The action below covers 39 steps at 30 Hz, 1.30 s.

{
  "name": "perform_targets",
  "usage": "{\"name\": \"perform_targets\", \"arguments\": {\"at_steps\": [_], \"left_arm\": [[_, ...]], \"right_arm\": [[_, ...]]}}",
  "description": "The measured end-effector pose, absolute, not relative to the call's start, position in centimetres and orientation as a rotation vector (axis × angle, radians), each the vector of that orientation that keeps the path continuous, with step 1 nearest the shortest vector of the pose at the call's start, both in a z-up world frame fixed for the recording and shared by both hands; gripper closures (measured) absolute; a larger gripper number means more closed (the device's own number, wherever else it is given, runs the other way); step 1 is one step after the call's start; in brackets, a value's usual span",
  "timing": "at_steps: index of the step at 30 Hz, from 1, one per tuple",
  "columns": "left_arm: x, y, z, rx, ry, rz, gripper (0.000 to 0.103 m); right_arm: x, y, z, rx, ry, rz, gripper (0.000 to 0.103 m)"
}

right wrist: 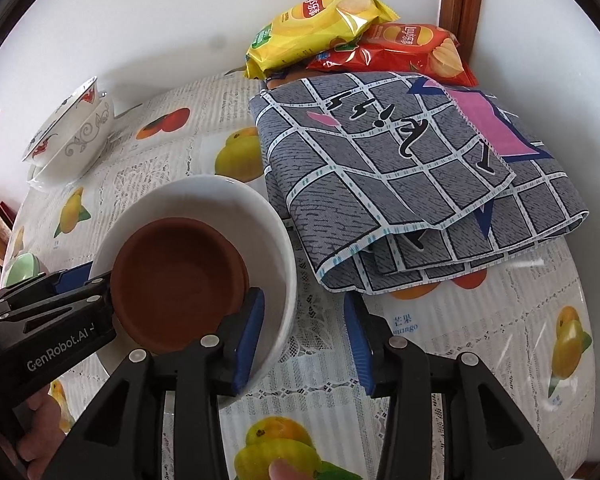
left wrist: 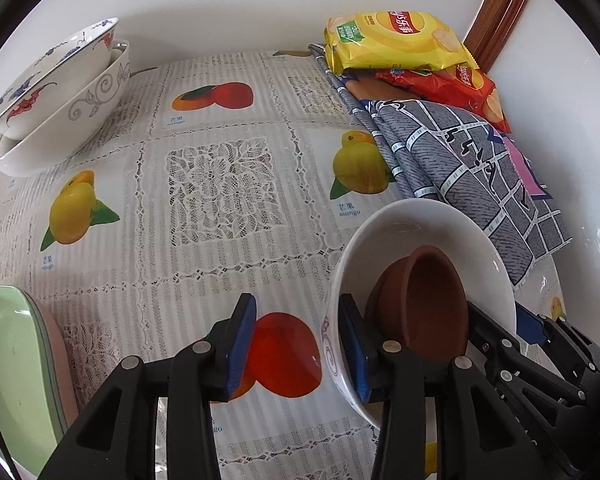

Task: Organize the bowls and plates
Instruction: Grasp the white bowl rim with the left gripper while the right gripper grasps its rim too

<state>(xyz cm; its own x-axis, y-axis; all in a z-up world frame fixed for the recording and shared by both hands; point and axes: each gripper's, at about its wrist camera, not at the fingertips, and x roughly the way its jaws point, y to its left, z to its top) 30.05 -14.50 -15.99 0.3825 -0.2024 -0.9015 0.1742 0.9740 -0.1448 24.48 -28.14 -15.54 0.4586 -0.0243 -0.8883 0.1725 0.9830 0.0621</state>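
Both grippers [left wrist: 296,344] [right wrist: 306,340] gape astride, perhaps touching, white bowl [right wrist: 276,240] holding brown bowl [right wrist: 176,276].

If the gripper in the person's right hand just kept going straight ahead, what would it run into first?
Most likely the folded grey checked cloth, which lies just beyond the open right gripper. Only tablecloth shows between its fingers. The white bowl sits at its left finger, off that line. Depth is hard to judge here.

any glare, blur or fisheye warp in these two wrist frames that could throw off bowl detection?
Left wrist: sharp focus; strong barrel warp stretches the green plate at the edge; window glare on the glossy white surface at right. Right wrist: also sharp; glare streaks on the plastic tablecloth; the white bowl and brown bowl are evenly lit; dark vignette in the corners.
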Motion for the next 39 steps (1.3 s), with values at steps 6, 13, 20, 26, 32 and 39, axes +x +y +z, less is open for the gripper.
{"name": "perform_targets", "arguments": {"at_steps": [6,13,20,26,32,39], "left_arm": [[30.4,-14.3,-16.1,-0.028,1.153,-0.260,0.060],[30.4,-14.1,-16.3,-0.048,1.151,-0.272,0.060],[29.9,-15.0,-16.0,-0.047,1.122,-0.310,0.086],[29.5,-15.4,-15.8,-0.061,1.101,-0.311,0.092],[28.9,-15.3,-15.8,-0.069,1.104,-0.320,0.093],[27.3,-14.9,-14.3,-0.071,1.071,-0.316,0.093]], "right_arm": [[24.4,-29.0,-16.0,0.210,1.068,-0.117,0.054],[24.2,-28.9,-15.8,0.209,1.042,-0.121,0.053],[24.3,-28.4,-15.7,0.259,1.048,-0.072,0.084],[24.1,-27.9,-15.6,0.279,1.032,-0.093,0.088],[23.6,-27.8,-15.4,0.278,1.036,-0.111,0.089],[22.0,-27.5,-13.8,0.277,1.010,-0.112,0.089]]}}
